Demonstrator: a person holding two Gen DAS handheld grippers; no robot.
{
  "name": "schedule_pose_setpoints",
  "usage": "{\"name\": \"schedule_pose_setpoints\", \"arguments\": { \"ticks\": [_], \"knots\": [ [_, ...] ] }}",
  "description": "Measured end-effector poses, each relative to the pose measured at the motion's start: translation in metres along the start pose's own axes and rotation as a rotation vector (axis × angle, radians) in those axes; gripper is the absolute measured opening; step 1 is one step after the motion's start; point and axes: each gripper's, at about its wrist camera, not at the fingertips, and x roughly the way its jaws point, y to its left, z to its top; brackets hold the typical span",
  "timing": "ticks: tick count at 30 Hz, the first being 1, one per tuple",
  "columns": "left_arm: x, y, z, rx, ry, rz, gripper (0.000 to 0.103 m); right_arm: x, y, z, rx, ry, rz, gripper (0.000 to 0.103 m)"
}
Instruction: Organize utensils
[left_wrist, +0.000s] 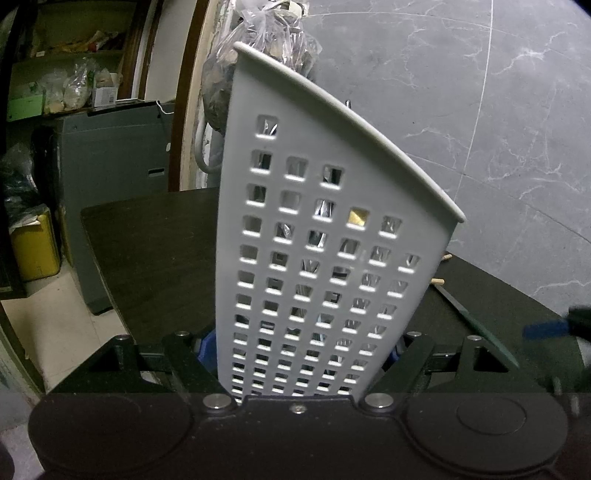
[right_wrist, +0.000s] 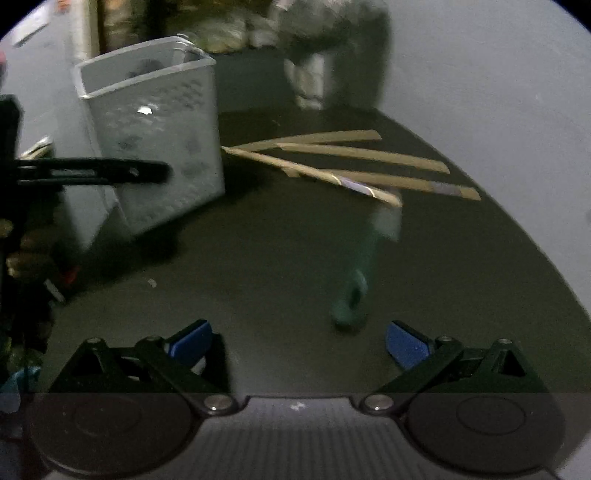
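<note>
Left gripper (left_wrist: 301, 354) is clamped across the base of the white perforated plastic utensil holder (left_wrist: 317, 236), blue pads hard against both sides; the holder stands tilted on the dark desk (left_wrist: 147, 251) and fills most of the left wrist view. Shiny metal utensils show through the holder's square holes, kind unreadable. Right gripper (right_wrist: 299, 345) is spread wide with nothing between its blue pads, hovering over bare desk to the right of the holder. Right view is motion-blurred. Right of the holder: four pale wooden chopsticks (right_wrist: 354, 162) fanned out flat on the desk, tips converging near the holder's side. Nearer the right gripper than the holder, a teal-handled utensil (right_wrist: 354, 291) lies on the desk, its pale head end up by the chopsticks; too blurred to identify. Behind the holder, a clear plastic bag (left_wrist: 258, 55) against the grey marble-pattern wall (left_wrist: 480, 110). Left of the holder, off the desk, a grey bin (left_wrist: 110, 206) and cluttered shelves (left_wrist: 66, 74).
</note>
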Motion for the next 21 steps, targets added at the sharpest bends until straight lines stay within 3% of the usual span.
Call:
{"name": "schedule_pose_setpoints", "arguments": {
  "ticks": [2,5,7,11,13,14,21],
  "knots": [
    [0.0,0.0,0.0,0.0,-0.002,0.0,0.08,-0.002,-0.007,0.012,0.024,-0.046,-0.032,0.102],
    [0.0,0.0,0.0,0.001,0.0,-0.002,0.079,0.006,-0.035,0.029,0.167,-0.083,-0.092,0.099],
    [0.001,0.0,0.0,0.003,-0.001,-0.003,0.08,0.017,-0.045,0.034,0.226,-0.066,-0.106,0.082],
    [0.001,0.001,0.0,0.002,-0.001,-0.008,0.08,0.028,-0.047,0.027,0.258,-0.037,-0.073,0.064],
    [0.001,0.002,0.0,-0.002,-0.002,-0.009,0.08,0.026,-0.049,0.022,0.251,-0.044,-0.084,0.031],
    [0.001,0.003,0.0,-0.003,-0.003,-0.01,0.08,0.024,-0.049,0.021,0.258,-0.042,-0.088,0.024],
    [0.001,0.004,0.0,-0.008,-0.003,-0.012,0.08,-0.008,-0.042,-0.001,0.32,0.027,-0.204,0.022]
  ]
}}
